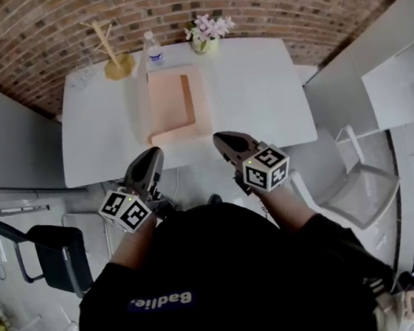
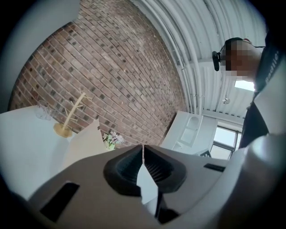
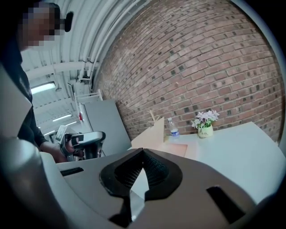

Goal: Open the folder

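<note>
The peach folder (image 1: 174, 102) lies on the white table (image 1: 258, 96), near the middle. One pale cover stands up along its left side, and an orange-pink sheet lies flat inside. In the right gripper view the raised cover (image 3: 154, 132) stands as a pointed flap beside the flat sheet (image 3: 176, 148). My left gripper (image 1: 154, 154) hangs in front of the table's near edge with its jaw tips together (image 2: 143, 147) and nothing between them. My right gripper (image 1: 218, 136) hangs beside it, also off the table, with its tips meeting (image 3: 143, 151) and empty.
At the table's far edge stand a wooden branch stand (image 1: 111, 57), a water bottle (image 1: 153, 50) and a pot of flowers (image 1: 208, 33). A black chair (image 1: 54, 256) is at the lower left and a white chair (image 1: 358, 188) at the right. A brick wall runs behind.
</note>
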`<state>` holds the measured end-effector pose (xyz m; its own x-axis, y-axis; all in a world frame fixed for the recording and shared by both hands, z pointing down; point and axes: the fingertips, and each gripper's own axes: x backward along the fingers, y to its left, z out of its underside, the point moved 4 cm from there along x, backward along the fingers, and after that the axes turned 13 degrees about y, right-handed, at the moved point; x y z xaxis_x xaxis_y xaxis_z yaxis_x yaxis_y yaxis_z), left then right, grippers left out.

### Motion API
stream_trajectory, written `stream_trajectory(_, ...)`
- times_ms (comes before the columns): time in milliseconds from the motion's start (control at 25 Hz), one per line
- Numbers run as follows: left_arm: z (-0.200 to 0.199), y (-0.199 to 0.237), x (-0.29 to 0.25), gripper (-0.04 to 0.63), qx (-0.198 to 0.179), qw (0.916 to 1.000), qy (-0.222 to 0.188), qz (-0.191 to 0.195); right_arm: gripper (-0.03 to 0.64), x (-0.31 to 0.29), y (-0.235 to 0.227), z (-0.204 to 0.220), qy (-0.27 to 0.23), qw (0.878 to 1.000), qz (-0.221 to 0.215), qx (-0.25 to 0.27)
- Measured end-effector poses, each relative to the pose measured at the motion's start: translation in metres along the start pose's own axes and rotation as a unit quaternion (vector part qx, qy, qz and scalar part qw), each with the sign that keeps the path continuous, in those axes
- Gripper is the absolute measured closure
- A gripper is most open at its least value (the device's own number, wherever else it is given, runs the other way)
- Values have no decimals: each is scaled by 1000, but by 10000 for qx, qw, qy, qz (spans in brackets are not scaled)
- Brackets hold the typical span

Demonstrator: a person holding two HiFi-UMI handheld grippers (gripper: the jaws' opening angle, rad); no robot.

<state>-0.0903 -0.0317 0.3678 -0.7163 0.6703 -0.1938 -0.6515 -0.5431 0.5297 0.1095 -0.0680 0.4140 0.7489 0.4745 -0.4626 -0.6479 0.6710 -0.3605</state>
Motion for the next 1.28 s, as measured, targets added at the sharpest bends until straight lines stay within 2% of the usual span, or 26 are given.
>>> stream_trajectory(400, 5, -43, 0, 592, -496, 9983, 168, 269, 589, 16, 39, -14, -225, 9985, -411, 296)
stream_trajectory(1280, 9, -46, -5, 592, -618, 9971, 335, 301, 589, 14, 47, -18, -258, 9975, -564, 329)
